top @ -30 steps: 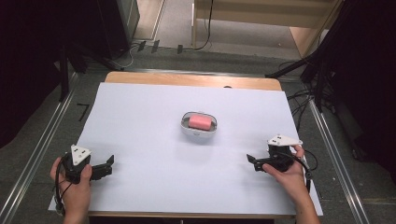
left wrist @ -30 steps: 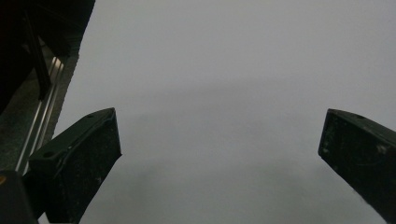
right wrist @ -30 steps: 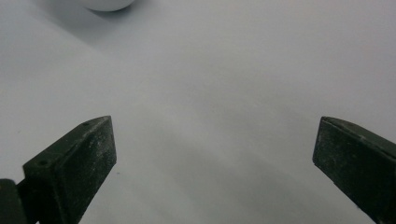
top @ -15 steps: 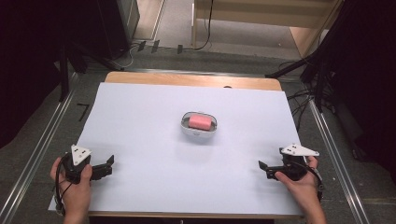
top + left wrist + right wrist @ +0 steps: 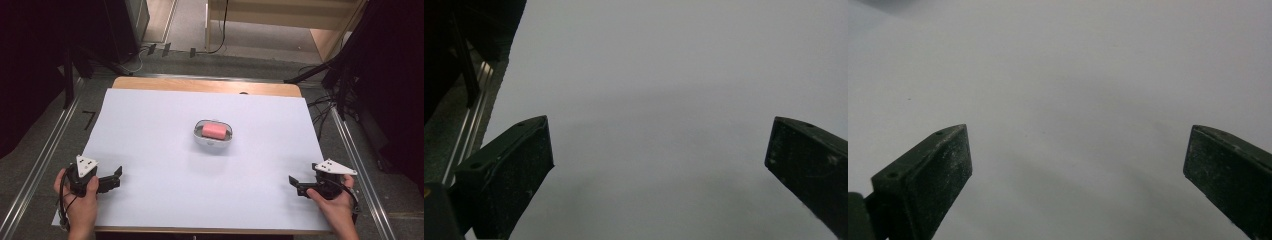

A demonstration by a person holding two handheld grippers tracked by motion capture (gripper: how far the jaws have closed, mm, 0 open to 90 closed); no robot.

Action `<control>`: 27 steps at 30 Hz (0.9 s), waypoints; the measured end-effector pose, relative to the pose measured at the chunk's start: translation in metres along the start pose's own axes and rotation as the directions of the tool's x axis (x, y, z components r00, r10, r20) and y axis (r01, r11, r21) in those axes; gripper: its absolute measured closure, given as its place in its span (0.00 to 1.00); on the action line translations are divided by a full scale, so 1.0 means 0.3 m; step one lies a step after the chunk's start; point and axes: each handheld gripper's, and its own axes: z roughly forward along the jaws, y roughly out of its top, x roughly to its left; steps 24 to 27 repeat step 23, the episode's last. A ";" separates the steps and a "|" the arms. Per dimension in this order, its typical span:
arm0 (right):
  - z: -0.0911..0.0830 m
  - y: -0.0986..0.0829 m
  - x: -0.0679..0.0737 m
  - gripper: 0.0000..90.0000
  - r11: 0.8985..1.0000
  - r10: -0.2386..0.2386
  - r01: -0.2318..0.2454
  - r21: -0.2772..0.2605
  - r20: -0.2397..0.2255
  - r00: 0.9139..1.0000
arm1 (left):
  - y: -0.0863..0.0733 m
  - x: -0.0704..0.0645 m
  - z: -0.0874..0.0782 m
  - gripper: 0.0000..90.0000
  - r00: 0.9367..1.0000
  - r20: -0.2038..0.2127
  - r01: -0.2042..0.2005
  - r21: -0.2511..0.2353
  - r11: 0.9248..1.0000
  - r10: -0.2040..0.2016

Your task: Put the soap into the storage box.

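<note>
The white dish (image 5: pixel 213 135) with its pink block (image 5: pixel 214 130) sat mid-table, long axis crosswise, equally far from your left gripper (image 5: pixel 114 178) and right gripper (image 5: pixel 296 186), both empty, jaws spread.

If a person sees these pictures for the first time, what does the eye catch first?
First, the pink block lying in the small white dish at the middle of the white table. Next, the left gripper and right gripper, open and empty, near the table's front corners.
</note>
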 end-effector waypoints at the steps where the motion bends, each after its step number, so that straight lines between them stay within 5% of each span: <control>1: -0.004 -0.003 -0.005 0.00 1.000 0.004 -0.004 -0.001 0.004 1.000 | 0.000 0.000 0.000 0.00 1.000 0.001 0.001 0.001 1.000 -0.001; 15: -0.029 -0.058 -0.042 0.00 0.996 0.071 -0.067 -0.058 0.054 0.996 | 0.001 0.000 0.003 0.00 1.000 0.000 0.006 0.004 1.000 -0.006; 19: -0.027 -0.059 -0.029 0.00 0.998 0.044 -0.039 -0.058 0.093 0.995 | 0.001 0.001 0.002 0.00 1.000 0.000 0.005 0.003 1.000 -0.005; 23: -0.037 -0.063 -0.046 0.00 0.992 0.097 -0.090 -0.091 0.072 0.993 | 0.001 0.001 0.003 0.00 1.000 0.000 0.007 0.004 1.000 -0.007; 27: -0.037 -0.063 -0.046 0.00 0.992 0.097 -0.090 -0.091 0.072 0.993 | 0.001 0.001 0.003 0.00 1.000 0.000 0.007 0.004 1.000 -0.007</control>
